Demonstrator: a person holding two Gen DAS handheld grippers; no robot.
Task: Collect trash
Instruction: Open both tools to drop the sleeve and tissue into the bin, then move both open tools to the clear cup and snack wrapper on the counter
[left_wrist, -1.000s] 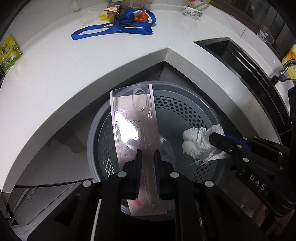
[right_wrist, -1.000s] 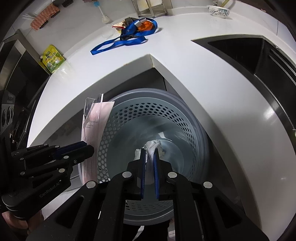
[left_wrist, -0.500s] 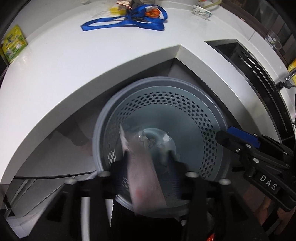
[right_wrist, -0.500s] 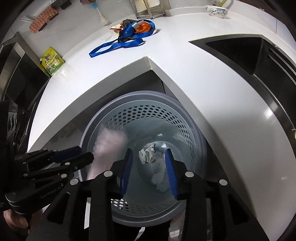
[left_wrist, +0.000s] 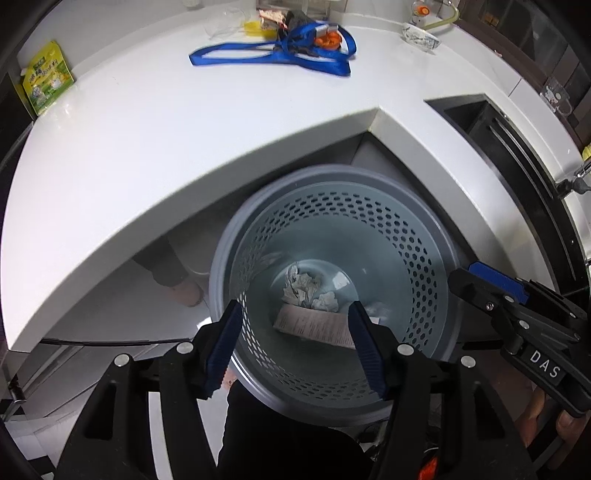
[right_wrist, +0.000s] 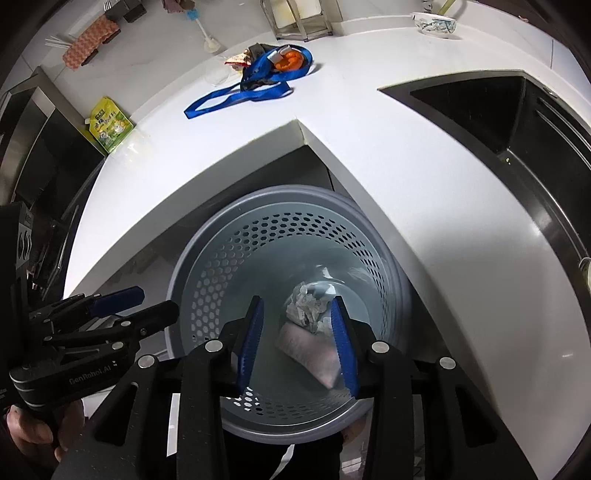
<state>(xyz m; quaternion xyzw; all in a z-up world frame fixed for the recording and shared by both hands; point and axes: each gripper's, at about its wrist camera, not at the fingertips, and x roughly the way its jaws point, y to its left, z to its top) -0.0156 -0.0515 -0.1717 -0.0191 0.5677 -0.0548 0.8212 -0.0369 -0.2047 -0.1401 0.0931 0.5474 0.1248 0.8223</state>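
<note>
A grey perforated trash bin stands on the floor below the white counter's inner corner. At its bottom lie crumpled white tissues and a flat plastic packet. My left gripper is open and empty above the bin's near side. My right gripper is open and empty above the bin too. Each gripper shows in the other's view: the right gripper at right, the left gripper at left.
On the white counter lie a blue lanyard with wrappers and an orange piece, a yellow-green pouch and a patterned bowl. A black sink is at right.
Both grippers opened. The plastic packet dropped from the left gripper and the tissue from the right, and both now lie at the bottom of the bin.
</note>
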